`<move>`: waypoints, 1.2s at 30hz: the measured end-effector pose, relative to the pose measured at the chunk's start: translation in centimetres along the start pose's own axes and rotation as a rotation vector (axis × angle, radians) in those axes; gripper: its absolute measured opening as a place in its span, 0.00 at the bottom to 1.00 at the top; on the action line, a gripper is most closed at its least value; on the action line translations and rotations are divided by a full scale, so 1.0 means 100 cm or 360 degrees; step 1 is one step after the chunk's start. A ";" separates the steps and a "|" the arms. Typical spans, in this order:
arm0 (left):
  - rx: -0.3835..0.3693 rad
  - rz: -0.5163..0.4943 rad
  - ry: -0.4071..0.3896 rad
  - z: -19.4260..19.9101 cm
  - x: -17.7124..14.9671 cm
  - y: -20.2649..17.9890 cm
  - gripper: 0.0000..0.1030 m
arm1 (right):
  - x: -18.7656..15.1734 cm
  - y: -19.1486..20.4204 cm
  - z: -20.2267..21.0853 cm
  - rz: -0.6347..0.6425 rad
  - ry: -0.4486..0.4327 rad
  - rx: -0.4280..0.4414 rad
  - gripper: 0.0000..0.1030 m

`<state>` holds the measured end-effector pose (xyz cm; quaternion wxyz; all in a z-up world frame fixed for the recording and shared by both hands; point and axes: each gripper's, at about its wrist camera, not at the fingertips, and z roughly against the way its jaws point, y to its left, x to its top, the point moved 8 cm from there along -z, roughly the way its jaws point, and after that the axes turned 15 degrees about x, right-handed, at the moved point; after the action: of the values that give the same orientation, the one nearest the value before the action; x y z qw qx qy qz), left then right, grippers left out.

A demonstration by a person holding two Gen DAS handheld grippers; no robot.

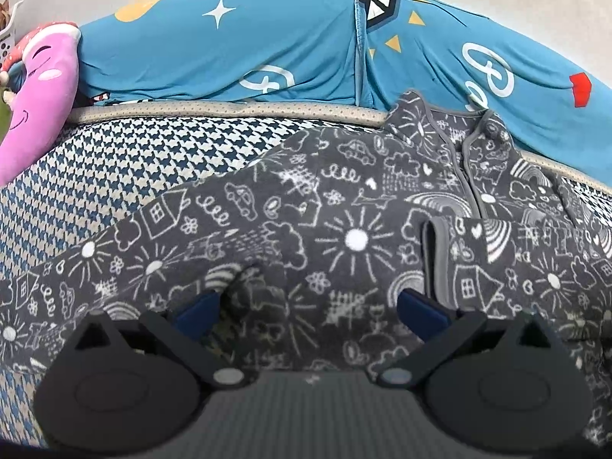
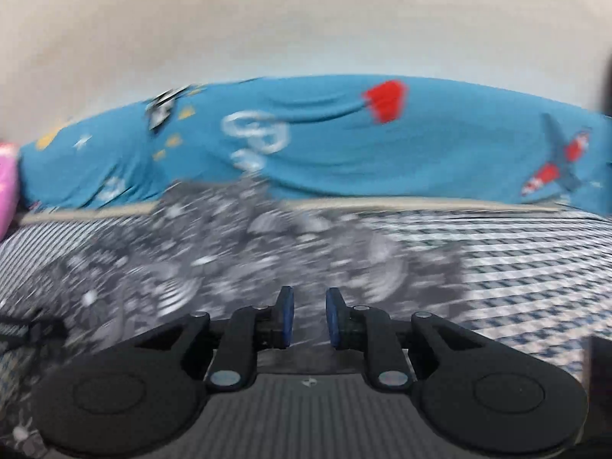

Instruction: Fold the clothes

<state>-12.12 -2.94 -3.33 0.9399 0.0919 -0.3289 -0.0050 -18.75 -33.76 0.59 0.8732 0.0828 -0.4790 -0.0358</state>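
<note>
Left claw (image 1: 306,306) spread wide over grey doodle jacket (image 1: 344,237); right claw (image 2: 309,315) narrowly apart, empty. Fleece soft, floppy, light; pinch cuff (image 1: 436,256) or hem.

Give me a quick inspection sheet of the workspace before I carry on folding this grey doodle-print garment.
Surface: houndstooth bed cover, bare to the left of the garment in the left wrist view.
Job's things: grey doodle-print garment spread across the cover, zip front up, one sleeve cuff folded onto the body.
Clutter: pink plush toy at the far left edge.
Grippers: left gripper open wide, low over the garment; right gripper with a narrow gap, nothing between the pads, view blurred.
Cables: nothing seen.
Surroundings: blue printed pillows along a pale wall.
</note>
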 end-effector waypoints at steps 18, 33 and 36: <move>-0.0010 -0.0063 0.0009 -0.003 -0.005 -0.010 1.00 | -0.005 -0.106 -0.019 -0.0431 -0.0088 -0.0066 0.45; -0.0004 -0.0029 0.0016 -0.006 -0.002 -0.005 1.00 | 0.024 -0.080 -0.036 -0.0141 -0.0139 -0.0401 0.24; -0.0013 -0.0016 0.0013 -0.005 -0.001 -0.004 1.00 | 0.033 -0.067 -0.028 -0.0053 -0.0204 -0.0482 0.37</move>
<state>-11.84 -3.21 -3.81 0.9416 0.0896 -0.3245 -0.0108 -14.46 -40.54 0.62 0.8426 -0.0444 -0.5214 -0.1272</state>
